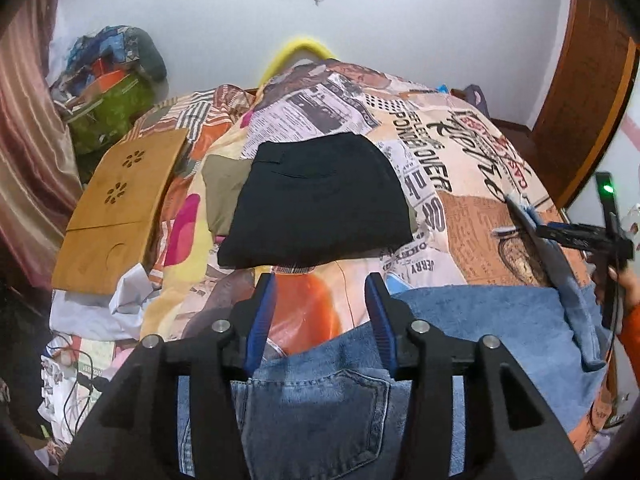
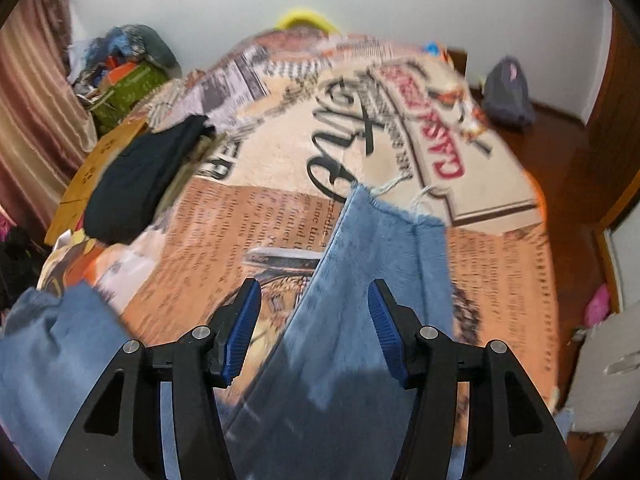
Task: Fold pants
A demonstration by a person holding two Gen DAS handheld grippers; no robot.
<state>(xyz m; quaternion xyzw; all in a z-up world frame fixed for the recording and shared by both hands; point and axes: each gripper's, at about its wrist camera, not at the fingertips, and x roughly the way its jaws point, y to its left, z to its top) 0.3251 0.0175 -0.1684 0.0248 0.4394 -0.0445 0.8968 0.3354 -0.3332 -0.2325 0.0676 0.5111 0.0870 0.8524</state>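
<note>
– Jeans point(image 1: 320, 400) closest to the lens, back pocket up, lying under the left gripper point(image 1: 322, 300) – its blue pads stand apart, nothing pinched.
– Right gripper point(image 2: 314, 312)?
– Also spread; a frayed denim leg point(image 2: 380, 248) runs up between the fingers, pads not pressing it. That view is blurred.
– Around them?
– Black folded garment point(image 1: 316, 216) further up the bed, apart from the jeans. Wooden lap tray point(image 1: 116, 208) to its left, touching the quilt edge. Clothes heap point(image 1: 116, 92) in the far left corner, grey cap point(image 2: 508, 92) on the brown floor at right.
– Surface, room?
– Bed with a newsprint-pattern quilt point(image 1: 460, 208), white wall point(image 1: 400, 20) behind, pink curtain point(image 1: 24, 140) left, wooden door point(image 1: 588, 100) right. From the left view the other gripper hangs at the denim leg's end, a hand point(image 1: 624, 284) on it.
</note>
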